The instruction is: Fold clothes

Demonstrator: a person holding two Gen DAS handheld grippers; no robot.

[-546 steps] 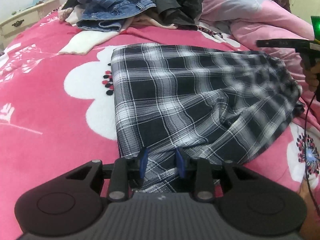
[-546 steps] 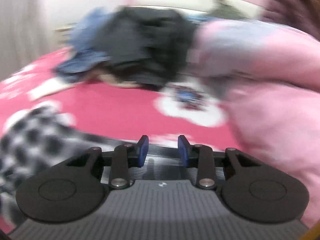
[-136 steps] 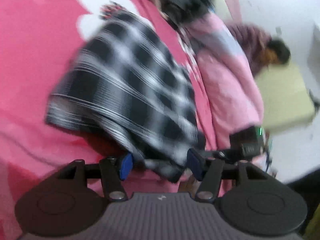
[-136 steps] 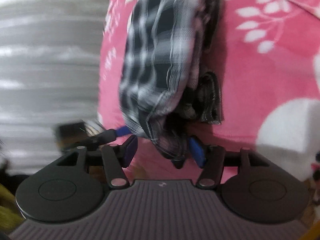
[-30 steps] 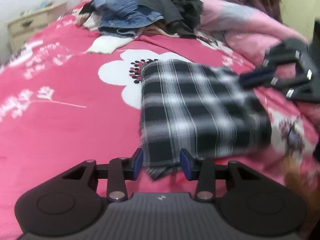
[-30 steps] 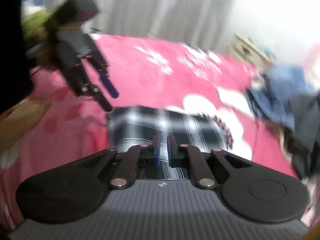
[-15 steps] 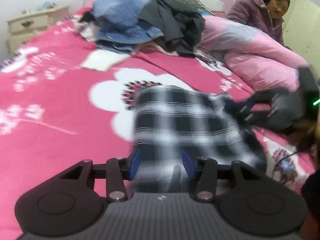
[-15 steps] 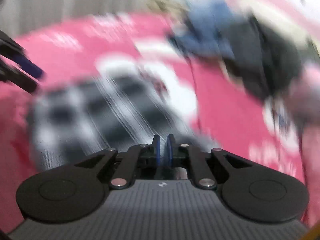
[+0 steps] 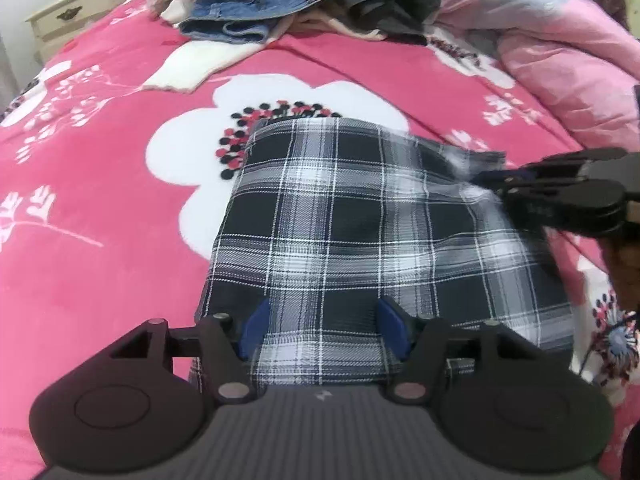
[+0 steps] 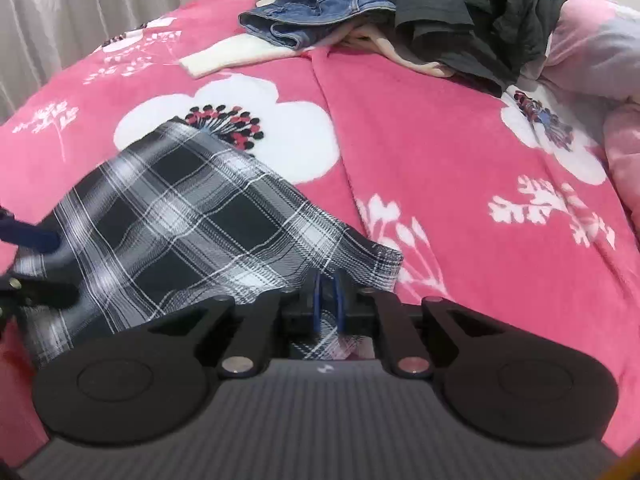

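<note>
A black-and-white plaid garment point(image 9: 360, 232) lies folded into a rough rectangle on the pink flowered bedspread point(image 9: 100, 264). My left gripper point(image 9: 324, 316) hovers over its near edge. Its jaws are opening, and the cloth lies under and between the blue pads point(image 9: 256, 320) without being pinched. My right gripper point(image 10: 327, 284) is shut on the garment's right-hand corner point(image 10: 360, 256), with plaid cloth showing between its pads. In the left wrist view the right gripper point(image 9: 492, 178) comes in from the right at the cloth's far right edge. The left gripper point(image 10: 24, 236) shows at the left edge of the right wrist view.
A heap of unfolded clothes sits at the head of the bed: blue jeans point(image 9: 256, 4), dark garments point(image 10: 460, 4) and a white cloth point(image 9: 200, 64). A pink quilt point(image 9: 560, 40) lies on the right. A cream nightstand point(image 9: 80, 12) and grey curtains point(image 10: 60, 20) stand on the left.
My left gripper's jaws have spread wider and it has moved forward over the plaid cloth. My right gripper has rolled level and come down at the cloth's right corner.
</note>
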